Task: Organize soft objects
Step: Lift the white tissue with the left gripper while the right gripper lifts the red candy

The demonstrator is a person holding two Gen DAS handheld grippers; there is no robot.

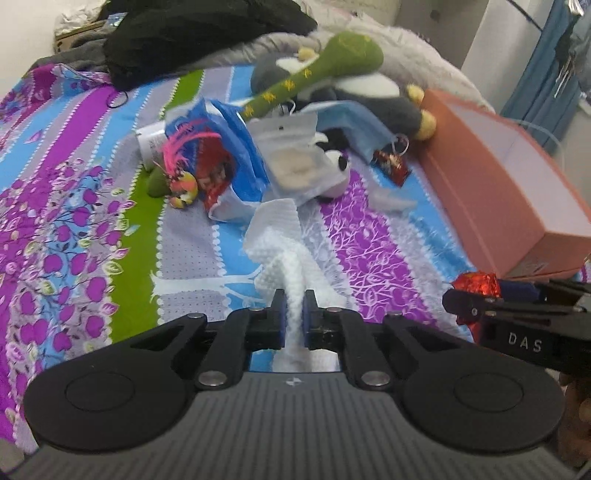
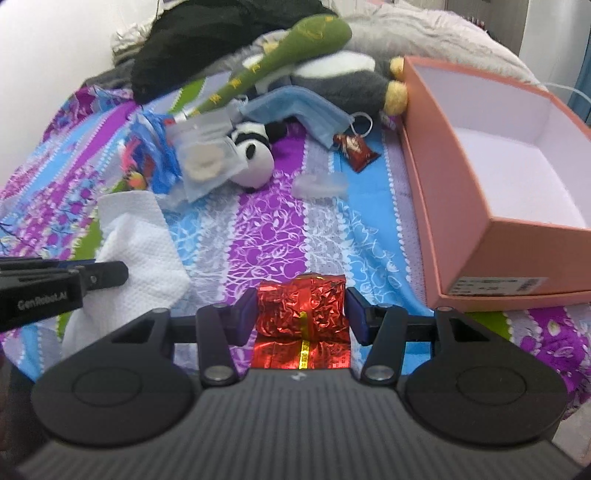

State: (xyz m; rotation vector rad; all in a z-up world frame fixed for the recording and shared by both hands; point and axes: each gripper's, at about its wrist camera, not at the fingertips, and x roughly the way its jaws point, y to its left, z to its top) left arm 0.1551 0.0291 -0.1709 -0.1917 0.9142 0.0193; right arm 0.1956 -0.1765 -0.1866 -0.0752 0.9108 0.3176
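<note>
Bed, soft items: both grippers loaded.

Near: left gripper [image 1: 293,301], jaws closed on a white tissue [image 1: 275,236] that trails onto the bedsheet [image 1: 74,206]; right gripper [image 2: 301,308], jaws clamped on a red foil packet [image 2: 303,310]. Middle: pink box [image 2: 461,206], open, at right; small red sachet [image 2: 356,147]; panda toy [image 2: 255,155]. Far: blue mask [image 2: 295,107], green plush club [image 2: 280,55], grey plush [image 2: 343,79], black garment [image 1: 192,33].

White letters "DAS" stand on the black right gripper [image 1: 476,314]; "GenRobot.AI" stands on the black left gripper [image 2: 110,275].
</note>
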